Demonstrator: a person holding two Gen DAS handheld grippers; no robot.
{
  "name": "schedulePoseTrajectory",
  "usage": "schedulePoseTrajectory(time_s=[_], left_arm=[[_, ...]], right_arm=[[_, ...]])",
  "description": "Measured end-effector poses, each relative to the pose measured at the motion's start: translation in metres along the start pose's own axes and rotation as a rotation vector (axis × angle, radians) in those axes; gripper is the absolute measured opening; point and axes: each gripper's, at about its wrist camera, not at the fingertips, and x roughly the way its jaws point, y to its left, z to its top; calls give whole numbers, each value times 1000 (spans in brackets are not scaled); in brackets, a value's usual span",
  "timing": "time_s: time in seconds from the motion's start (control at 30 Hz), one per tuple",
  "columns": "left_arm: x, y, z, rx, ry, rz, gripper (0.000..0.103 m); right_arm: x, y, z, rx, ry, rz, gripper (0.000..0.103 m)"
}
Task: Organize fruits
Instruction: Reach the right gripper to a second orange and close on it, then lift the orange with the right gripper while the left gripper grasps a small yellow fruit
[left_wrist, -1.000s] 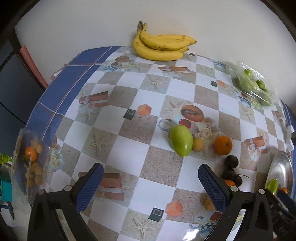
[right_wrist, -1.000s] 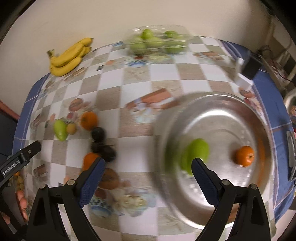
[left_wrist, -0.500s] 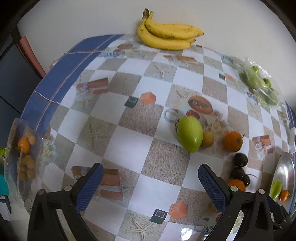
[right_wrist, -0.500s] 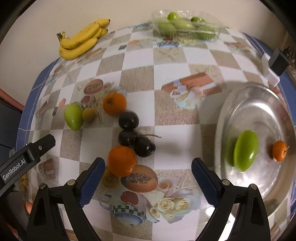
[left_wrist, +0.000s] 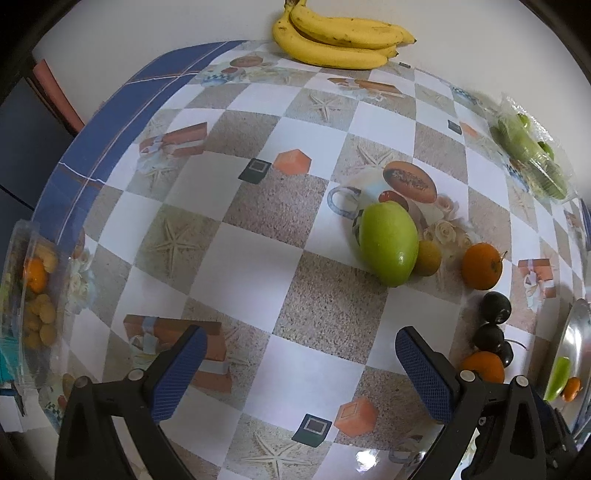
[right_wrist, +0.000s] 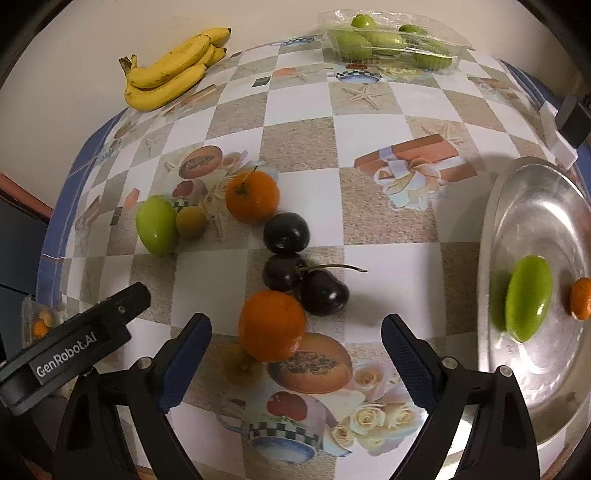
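Both tools spread and empty: left tool (left_wrist: 297, 367) over bare surface (left_wrist: 236, 273), near a green fruit (left_wrist: 388, 243); right tool (right_wrist: 295, 354) just short of an orange (right_wrist: 271, 325). Beside it, dark plums (right_wrist: 286, 233). On the metal plate (right_wrist: 535, 206), another green fruit (right_wrist: 528, 303).

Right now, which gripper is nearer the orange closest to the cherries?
Right. The right gripper hangs open just before that orange, which sits between its fingers; the left gripper is off to the orange's left.
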Motion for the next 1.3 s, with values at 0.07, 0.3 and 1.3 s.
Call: schedulePoseTrajectory(time_s=[0.07, 0.3, 1.3], left_arm=[[-1, 0, 0, -6, -1, -9, 103], [-4, 2, 2, -10, -6, -22, 103], [-8, -28, -10, 5, 77, -211, 100]], right_arm=[[0, 1, 0, -1, -2, 4, 76], [4, 3, -1, 8, 15, 21, 53], [-42, -34, 1, 82, -43, 44, 38]])
